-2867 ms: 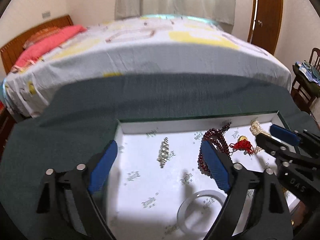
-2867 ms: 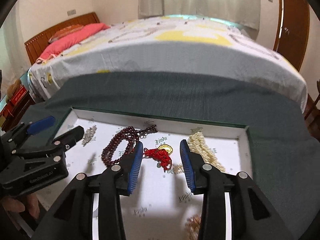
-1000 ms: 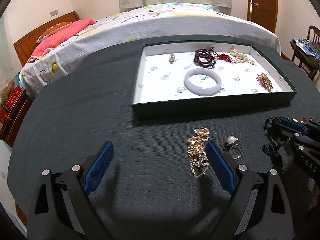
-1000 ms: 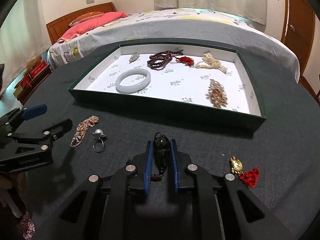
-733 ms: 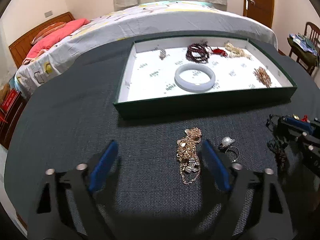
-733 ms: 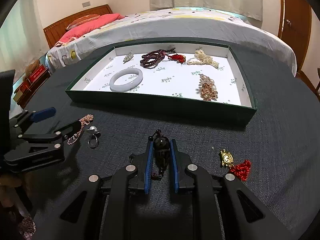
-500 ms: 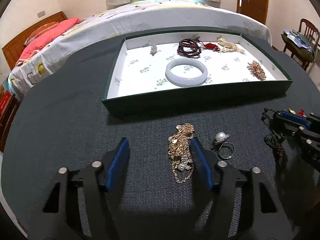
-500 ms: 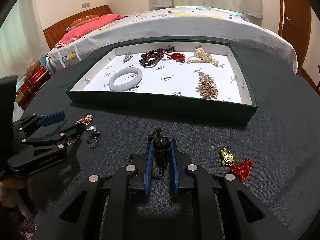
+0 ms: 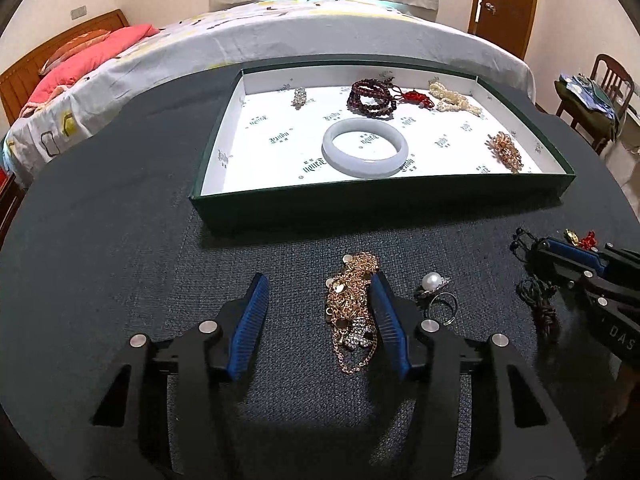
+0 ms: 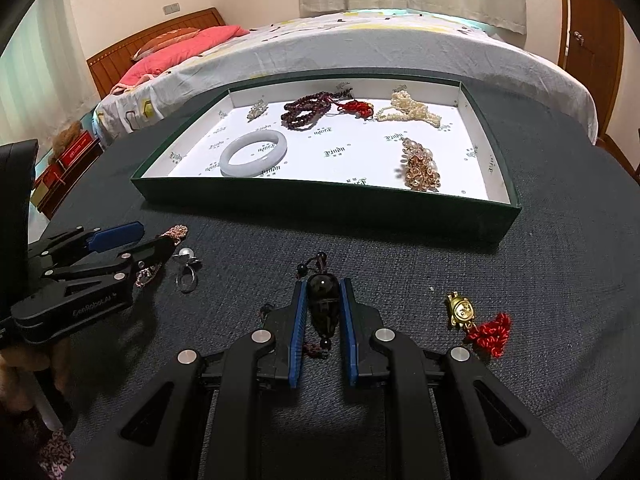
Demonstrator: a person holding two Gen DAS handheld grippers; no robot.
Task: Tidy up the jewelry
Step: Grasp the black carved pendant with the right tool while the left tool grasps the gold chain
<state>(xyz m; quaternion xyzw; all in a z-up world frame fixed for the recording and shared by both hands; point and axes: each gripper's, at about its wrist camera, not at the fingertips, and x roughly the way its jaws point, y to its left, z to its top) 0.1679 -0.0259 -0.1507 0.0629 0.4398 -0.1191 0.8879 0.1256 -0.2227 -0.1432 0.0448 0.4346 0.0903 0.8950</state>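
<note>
A green tray (image 9: 380,200) with a white lining holds a white bangle (image 9: 365,153), dark red beads (image 9: 370,94), a pearl strand (image 9: 452,100) and gold pieces. My left gripper (image 9: 318,292) is open, low over the table, its right finger beside a gold chain necklace (image 9: 352,300). A pearl ring (image 9: 434,290) lies just right of it. My right gripper (image 10: 323,300) is shut on a dark pendant (image 10: 322,304) with a cord, in front of the tray (image 10: 320,204). The left gripper also shows in the right wrist view (image 10: 132,244).
A gold charm with a red tassel (image 10: 478,320) lies on the dark table cloth right of my right gripper. A bed (image 9: 280,28) stands behind the table, a chair (image 9: 600,92) at the far right.
My left gripper has narrowed and shifted so its right finger touches the side of the gold chain. My right gripper stays shut on the pendant, almost still.
</note>
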